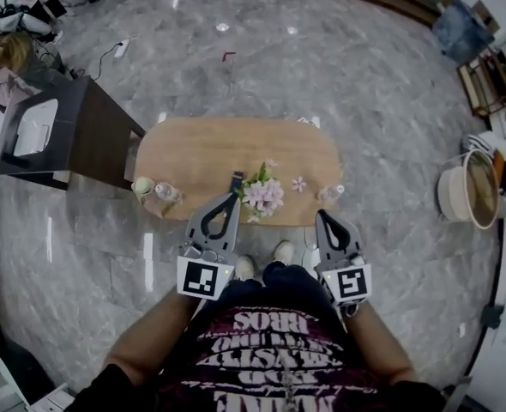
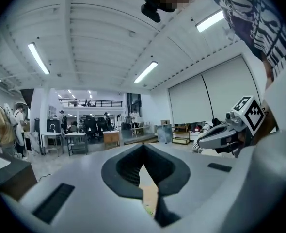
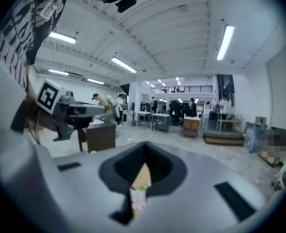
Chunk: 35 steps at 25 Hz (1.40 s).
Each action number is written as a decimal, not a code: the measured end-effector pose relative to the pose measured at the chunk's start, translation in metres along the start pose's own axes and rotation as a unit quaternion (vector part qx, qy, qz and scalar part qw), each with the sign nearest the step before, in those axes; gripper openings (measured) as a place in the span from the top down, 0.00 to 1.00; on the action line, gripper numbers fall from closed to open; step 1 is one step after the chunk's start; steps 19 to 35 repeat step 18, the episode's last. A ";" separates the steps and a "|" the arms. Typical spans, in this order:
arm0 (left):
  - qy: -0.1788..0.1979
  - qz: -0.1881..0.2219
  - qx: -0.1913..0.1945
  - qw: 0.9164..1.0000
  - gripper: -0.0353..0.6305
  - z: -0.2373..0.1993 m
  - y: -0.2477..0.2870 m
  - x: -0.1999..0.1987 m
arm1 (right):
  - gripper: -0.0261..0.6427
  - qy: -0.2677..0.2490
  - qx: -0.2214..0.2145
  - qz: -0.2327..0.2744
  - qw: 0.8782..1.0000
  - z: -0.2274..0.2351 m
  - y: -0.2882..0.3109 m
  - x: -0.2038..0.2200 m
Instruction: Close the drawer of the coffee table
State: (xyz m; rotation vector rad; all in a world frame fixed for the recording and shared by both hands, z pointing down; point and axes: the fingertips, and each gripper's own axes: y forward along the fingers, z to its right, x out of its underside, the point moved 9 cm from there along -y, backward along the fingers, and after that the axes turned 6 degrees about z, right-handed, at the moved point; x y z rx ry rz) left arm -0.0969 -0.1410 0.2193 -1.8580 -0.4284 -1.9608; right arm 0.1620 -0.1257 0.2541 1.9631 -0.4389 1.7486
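Grey marble floor (image 1: 236,41), open workshop hall. The oval wooden coffee table (image 1: 193,157) stands directly before the person's feet, with flowers (image 1: 263,196) at its near edge. Seen from above, no drawer projects past the top. Its front is hidden, so it is probably pushed in. Left gripper (image 1: 234,194) and right gripper (image 1: 323,218) are both clenched on nothing and held close to the torso, high above the table, likely because no pushing is needed.

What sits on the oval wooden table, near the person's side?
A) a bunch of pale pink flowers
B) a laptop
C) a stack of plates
A: the head view shows a bunch of pale pink flowers on the oval wooden coffee table, by its near edge.
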 end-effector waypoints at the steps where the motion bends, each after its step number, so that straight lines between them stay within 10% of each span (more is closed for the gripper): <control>1: -0.002 0.003 -0.002 1.000 0.91 0.001 -0.002 -0.003 | 0.91 -0.005 0.000 0.004 1.000 -0.002 0.000 -0.003; 35: -0.009 0.003 -0.012 1.000 0.91 0.013 0.035 -0.009 | 0.91 -0.014 -0.014 0.019 1.000 0.026 0.006 -0.016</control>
